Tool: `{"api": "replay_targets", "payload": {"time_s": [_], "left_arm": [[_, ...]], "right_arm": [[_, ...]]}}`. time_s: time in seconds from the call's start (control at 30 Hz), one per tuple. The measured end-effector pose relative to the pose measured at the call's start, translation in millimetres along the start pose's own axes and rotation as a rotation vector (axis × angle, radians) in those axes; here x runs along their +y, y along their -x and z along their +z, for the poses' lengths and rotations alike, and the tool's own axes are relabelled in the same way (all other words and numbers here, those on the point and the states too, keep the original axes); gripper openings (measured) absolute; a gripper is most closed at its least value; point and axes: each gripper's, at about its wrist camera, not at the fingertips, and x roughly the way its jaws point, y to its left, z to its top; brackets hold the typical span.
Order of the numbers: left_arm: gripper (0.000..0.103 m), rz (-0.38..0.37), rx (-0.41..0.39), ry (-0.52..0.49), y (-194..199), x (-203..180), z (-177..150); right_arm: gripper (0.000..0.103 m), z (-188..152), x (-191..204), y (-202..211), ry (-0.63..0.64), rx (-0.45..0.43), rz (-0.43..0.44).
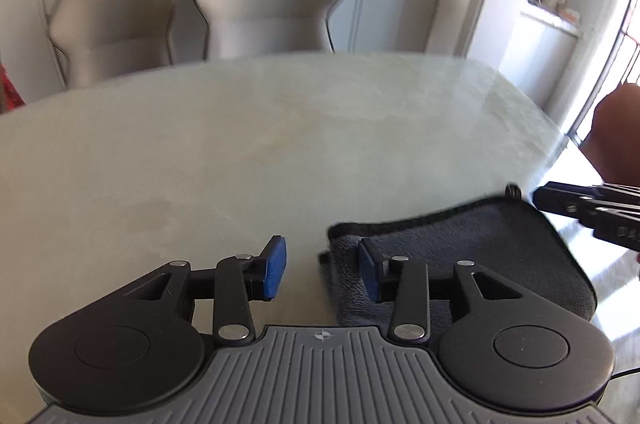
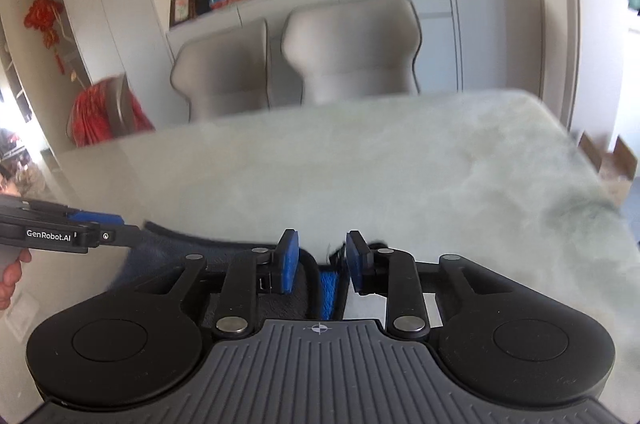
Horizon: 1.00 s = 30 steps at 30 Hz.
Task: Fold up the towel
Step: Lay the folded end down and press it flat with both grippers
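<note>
Towel [image 1: 460,248] folded, long axis left-right on table [image 1: 240,152], left gripper [image 1: 322,270] spread, right gripper [image 2: 322,260] spread.

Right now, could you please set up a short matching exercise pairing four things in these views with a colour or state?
Things:
1. towel
2. left hand-held gripper
3. table
4. chairs

Descriptions:
A. pale marbled surface
B. beige, behind the far table edge
C. dark grey, lying on the table
D. open, blue pads apart, nothing between them

Pairs: 1-C, 2-D, 3-A, 4-B
</note>
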Motion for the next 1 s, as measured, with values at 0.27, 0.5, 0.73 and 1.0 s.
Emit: {"api": "replay_targets", "payload": {"time_s": [0.27, 0.5, 0.73, 1.0], "left_arm": [[0.052, -0.199, -0.038, -0.042, 18, -37, -26], [0.052, -0.204, 0.056, -0.068, -9, -42, -49], [0.063, -0.228, -0.058, -0.057, 2, -40, -19], [0.061, -0.214, 0.025, 0.036, -37, -24, -7]], "right_arm": [[0.031, -36, 31, 10, 0.031, 0.104, 0.14], [0.026, -51, 4, 3, -0.041, 0.115, 0.113], [0.035, -28, 10, -7, 0.006, 0.059, 0.115], [0.037, -18, 6, -43, 0.048, 0.09, 0.103]]}}
